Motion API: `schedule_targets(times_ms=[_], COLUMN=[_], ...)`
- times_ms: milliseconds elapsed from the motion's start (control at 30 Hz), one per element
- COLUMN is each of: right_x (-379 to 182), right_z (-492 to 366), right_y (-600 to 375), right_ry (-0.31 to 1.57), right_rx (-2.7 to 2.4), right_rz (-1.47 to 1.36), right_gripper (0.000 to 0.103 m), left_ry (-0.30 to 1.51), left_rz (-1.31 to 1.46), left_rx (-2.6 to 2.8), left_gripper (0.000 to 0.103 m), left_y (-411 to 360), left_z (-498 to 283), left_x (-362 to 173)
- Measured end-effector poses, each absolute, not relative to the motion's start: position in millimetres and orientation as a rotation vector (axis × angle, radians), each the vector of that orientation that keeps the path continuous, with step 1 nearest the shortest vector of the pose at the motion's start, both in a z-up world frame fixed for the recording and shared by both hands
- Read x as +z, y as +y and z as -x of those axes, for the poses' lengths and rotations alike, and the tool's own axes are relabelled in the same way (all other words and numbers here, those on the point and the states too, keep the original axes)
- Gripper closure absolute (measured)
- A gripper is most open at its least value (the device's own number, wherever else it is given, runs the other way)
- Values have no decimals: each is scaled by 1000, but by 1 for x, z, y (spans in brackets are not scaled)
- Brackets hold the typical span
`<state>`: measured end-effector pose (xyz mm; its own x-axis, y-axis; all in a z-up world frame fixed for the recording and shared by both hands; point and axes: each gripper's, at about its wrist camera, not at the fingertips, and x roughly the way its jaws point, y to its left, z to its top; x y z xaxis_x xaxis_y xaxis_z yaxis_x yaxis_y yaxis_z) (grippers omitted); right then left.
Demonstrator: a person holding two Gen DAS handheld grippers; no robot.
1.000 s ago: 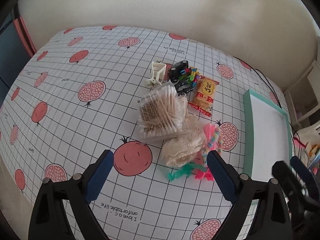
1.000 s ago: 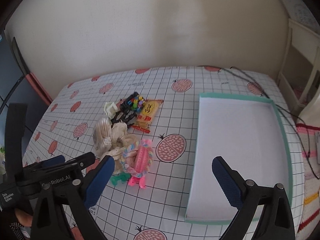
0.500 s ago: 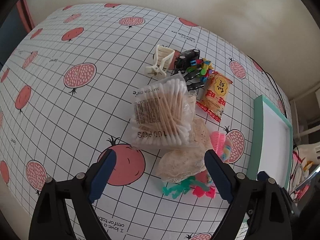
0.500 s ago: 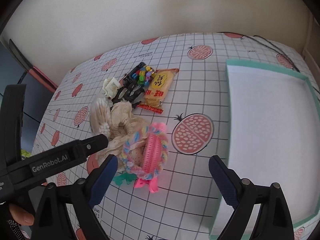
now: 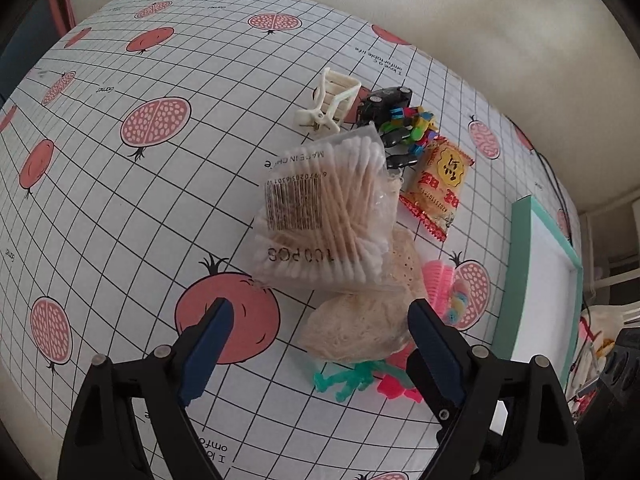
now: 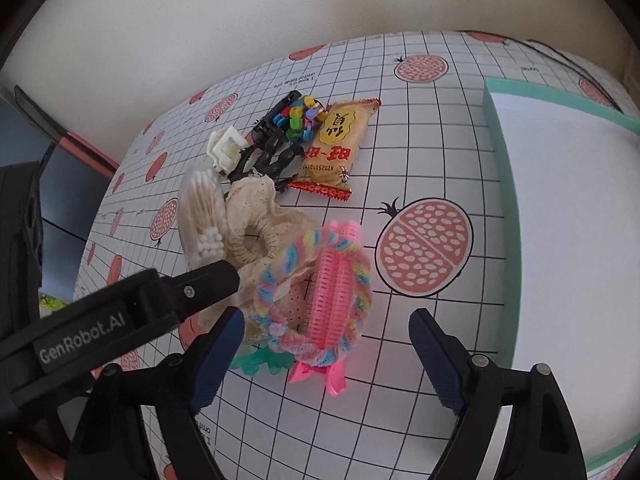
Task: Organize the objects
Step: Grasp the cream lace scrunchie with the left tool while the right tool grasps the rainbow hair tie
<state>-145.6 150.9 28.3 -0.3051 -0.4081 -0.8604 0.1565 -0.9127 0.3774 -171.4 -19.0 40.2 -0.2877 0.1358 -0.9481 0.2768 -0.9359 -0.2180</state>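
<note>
A pile of small items lies on the pomegranate-print tablecloth. A bag of cotton swabs (image 5: pixel 324 216) (image 6: pixel 202 216) rests on a beige lace scrunchie (image 5: pixel 360 324) (image 6: pixel 260 220). Beside them are a pastel braided hair tie (image 6: pixel 320 300) around a pink roller (image 6: pixel 336 284), green (image 5: pixel 348 380) and pink clips (image 6: pixel 320 376), a snack packet (image 5: pixel 440 180) (image 6: pixel 336 148), a cream claw clip (image 5: pixel 332 104), black clips and colourful pegs (image 6: pixel 296 116). My left gripper (image 5: pixel 316 328) hangs open just before the swabs and scrunchie. My right gripper (image 6: pixel 326 332) is open over the hair tie and roller.
A white tray with a teal rim (image 6: pixel 504 168) (image 5: pixel 516 280) lies to the right of the pile. A wall runs behind the table. A black cable (image 6: pixel 560 52) trails at the far right. The left gripper's arm (image 6: pixel 120 312) crosses the right wrist view at lower left.
Both grippers have come down and forward toward the pile, which now looks larger. Both stay open, and no object has moved.
</note>
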Motion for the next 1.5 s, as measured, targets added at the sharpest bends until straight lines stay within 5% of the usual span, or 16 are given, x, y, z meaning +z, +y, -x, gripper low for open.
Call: schedule_targets(times_ms=[433,900,1200,1500], right_x=[16,19,25,32], right_z=[150,147,147,145], right_y=[154,151,164,173], right_ry=[-368,-345,-416,-469], right_rx=[-2224,-2210,-2224,-2226], right_rz=[-1610,-1585,-1569,-1544], right_gripper=[36,53,60,92], left_ry=[581,612,596,621], left_rz=[-1848,-1839,-1818,-1737], left_rx=[-2343,-2375,-2416,-2434], left_gripper=[30,73,86,91], left_y=[-11,-3,-7,-11], left_z=[173,179,179,153], left_x=[28,27,36,60])
